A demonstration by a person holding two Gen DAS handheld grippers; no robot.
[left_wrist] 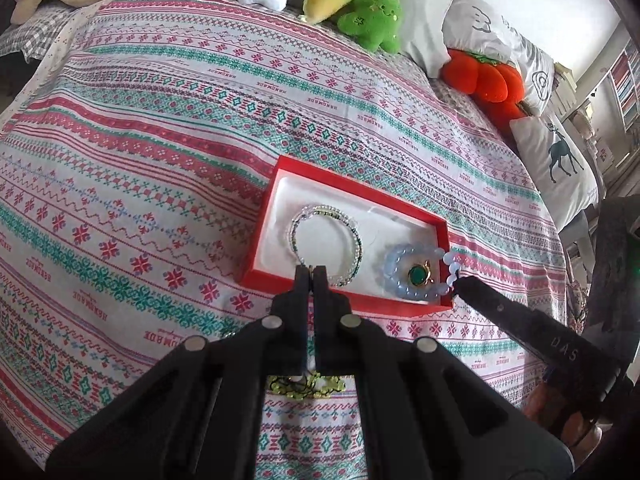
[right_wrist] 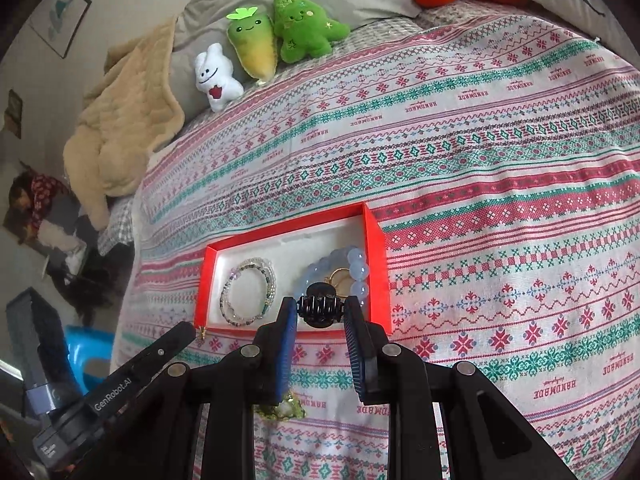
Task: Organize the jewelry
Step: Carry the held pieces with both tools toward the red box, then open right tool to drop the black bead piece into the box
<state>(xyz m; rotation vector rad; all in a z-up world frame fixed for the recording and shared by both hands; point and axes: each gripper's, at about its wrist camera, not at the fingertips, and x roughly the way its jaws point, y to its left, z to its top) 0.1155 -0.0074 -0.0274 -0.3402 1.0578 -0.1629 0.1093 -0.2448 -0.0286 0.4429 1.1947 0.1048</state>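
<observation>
A red box (left_wrist: 360, 190) (right_wrist: 280, 228) with a white lining lies on the patterned bedspread. Inside are thin beaded bracelets (left_wrist: 320, 210) (right_wrist: 269, 276), a pale blue bead bracelet (left_wrist: 394, 264) (right_wrist: 356, 264) and a gold-rimmed green piece (left_wrist: 418, 274). My right gripper (right_wrist: 320, 307) (left_wrist: 464, 282) hovers over the box's near right part, shut on a black claw clip (right_wrist: 320, 310). My left gripper (left_wrist: 311, 269) (right_wrist: 198, 330) is shut at the box's near left edge, and a small gold piece (right_wrist: 203, 335) hangs from its tip. A yellow-green beaded piece (left_wrist: 304, 386) (right_wrist: 280, 408) lies on the bedspread under the grippers.
Plush toys line the far side: a white one (right_wrist: 216, 76), a green-yellow carrot (right_wrist: 252, 46), a green tree (right_wrist: 304, 26) and an orange one (left_wrist: 488, 80). Pillows (left_wrist: 492, 36) sit behind them. A beige blanket (right_wrist: 128, 128) drapes the bed's left corner.
</observation>
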